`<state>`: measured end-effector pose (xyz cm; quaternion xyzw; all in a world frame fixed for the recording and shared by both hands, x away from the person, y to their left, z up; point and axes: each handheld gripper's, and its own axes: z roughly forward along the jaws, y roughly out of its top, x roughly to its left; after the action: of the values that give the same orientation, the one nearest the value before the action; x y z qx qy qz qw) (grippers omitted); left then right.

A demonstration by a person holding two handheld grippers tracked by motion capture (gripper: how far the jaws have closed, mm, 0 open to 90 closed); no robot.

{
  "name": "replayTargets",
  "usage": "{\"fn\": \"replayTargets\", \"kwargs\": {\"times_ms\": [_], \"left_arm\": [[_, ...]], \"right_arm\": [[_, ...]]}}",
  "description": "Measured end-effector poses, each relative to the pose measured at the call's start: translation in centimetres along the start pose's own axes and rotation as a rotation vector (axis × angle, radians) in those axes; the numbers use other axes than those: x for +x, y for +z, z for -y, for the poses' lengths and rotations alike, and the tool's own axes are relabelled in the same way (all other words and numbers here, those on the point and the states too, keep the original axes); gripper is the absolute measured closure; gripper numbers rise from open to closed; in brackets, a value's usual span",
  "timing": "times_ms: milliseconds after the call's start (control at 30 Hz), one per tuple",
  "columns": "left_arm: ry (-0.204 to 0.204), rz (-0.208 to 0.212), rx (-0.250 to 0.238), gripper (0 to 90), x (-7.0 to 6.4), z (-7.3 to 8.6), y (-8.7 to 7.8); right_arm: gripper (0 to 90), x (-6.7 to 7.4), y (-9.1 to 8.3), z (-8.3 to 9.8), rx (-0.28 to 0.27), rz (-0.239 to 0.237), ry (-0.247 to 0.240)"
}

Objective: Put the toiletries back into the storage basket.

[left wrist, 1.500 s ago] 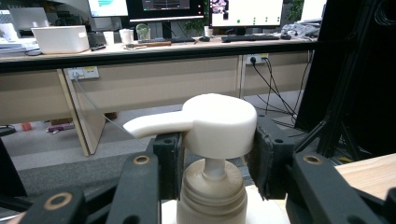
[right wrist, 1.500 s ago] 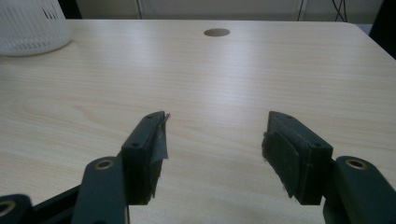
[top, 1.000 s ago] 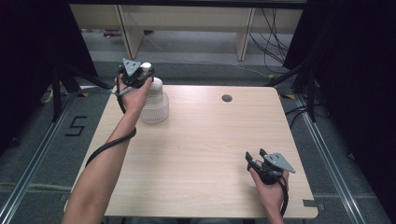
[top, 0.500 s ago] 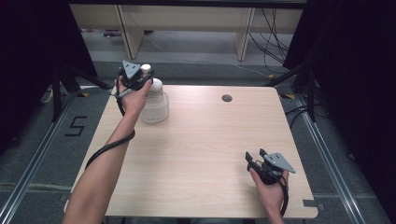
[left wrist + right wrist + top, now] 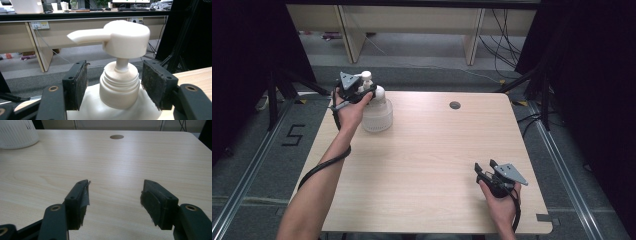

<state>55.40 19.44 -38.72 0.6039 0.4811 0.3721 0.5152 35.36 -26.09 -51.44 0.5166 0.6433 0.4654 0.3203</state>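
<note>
Left gripper (image 5: 117, 87) jaws have just been opening and now stand wide, pads clear of the pump bottle's (image 5: 119, 86) ribbed neck sitting between them (nozzle above). Right gripper (image 5: 113, 200) gapes over bare table (image 5: 112, 162), bottle well off.

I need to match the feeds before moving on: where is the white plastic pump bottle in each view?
High view: white plastic pump bottle stands at the table's far left, beside the left tool.
Left gripper view: centre, its ribbed neck between the open pads, with gaps on both sides.
Right gripper view: its ribbed base at the top left corner.
Shared landmark: round grommet hole in the table.
</note>
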Motion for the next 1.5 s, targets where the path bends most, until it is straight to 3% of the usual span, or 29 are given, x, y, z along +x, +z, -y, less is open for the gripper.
{"fn": "replayTargets", "kwargs": {"times_ms": [67,167,200,300,367,467,633,667,800,833,900,1000,1200,1500], "left_arm": [[0.01,0.003,0.0,36.9,-0.1,0.1,-0.5],[-0.012,0.01,0.004,34.7,0.1,0.3,-1.2],[-0.019,0.013,0.01,34.9,0.2,0.4,-1.4],[-0.042,0.015,0.007,34.9,0.5,0.5,-2.0],[-0.044,0.014,0.004,35.0,0.5,0.6,-2.5],[-0.039,0.043,0.002,34.5,0.4,0.9,-3.7],[-0.022,0.055,-0.005,34.2,0.4,1.4,-5.1],[-0.02,0.057,-0.007,34.2,0.4,1.5,-5.5],[-0.019,0.079,-0.006,34.2,0.5,2.0,-6.9],[-0.013,0.078,-0.009,34.2,0.6,2.1,-7.3],[-0.008,0.087,-0.013,34.4,0.7,2.4,-8.0],[-0.009,0.109,-0.013,34.4,0.6,2.9,-8.8],[0.004,0.124,-0.012,34.4,0.6,4.2,-10.7],[0.022,0.123,-0.007,34.4,1.0,5.4,-12.9]], "right_arm": [[39.3,-0.1,0.0,0.0,-0.001,-0.01,-0.008],[39.3,-0.2,0.0,0.0,-0.005,0.006,-0.023],[39.3,0.3,-0.2,0.0,0.01,0.002,0.042],[39.3,-0.1,0.0,0.0,-0.002,-0.003,0.002],[39.2,0.1,-0.3,-0.1,0.029,-0.005,0.03],[39.2,0.1,-0.3,-0.1,0.032,-0.004,0.038],[39.2,0.1,-0.3,-0.1,0.025,0.003,0.037],[39.2,-0.1,-0.2,-0.1,0.023,-0.008,0.0],[39.3,-0.1,0.0,0.0,0.004,-0.011,-0.009],[39.3,0.2,-0.2,0.0,0.011,-0.002,0.035],[39.3,0.2,-0.2,0.0,0.018,-0.007,0.045],[39.2,0.0,-0.3,0.0,0.027,-0.003,0.017],[39.1,0.0,-0.2,0.0,0.017,-0.028,0.027],[39.1,-0.1,-0.2,-0.1,0.021,-0.005,0.002]]}}
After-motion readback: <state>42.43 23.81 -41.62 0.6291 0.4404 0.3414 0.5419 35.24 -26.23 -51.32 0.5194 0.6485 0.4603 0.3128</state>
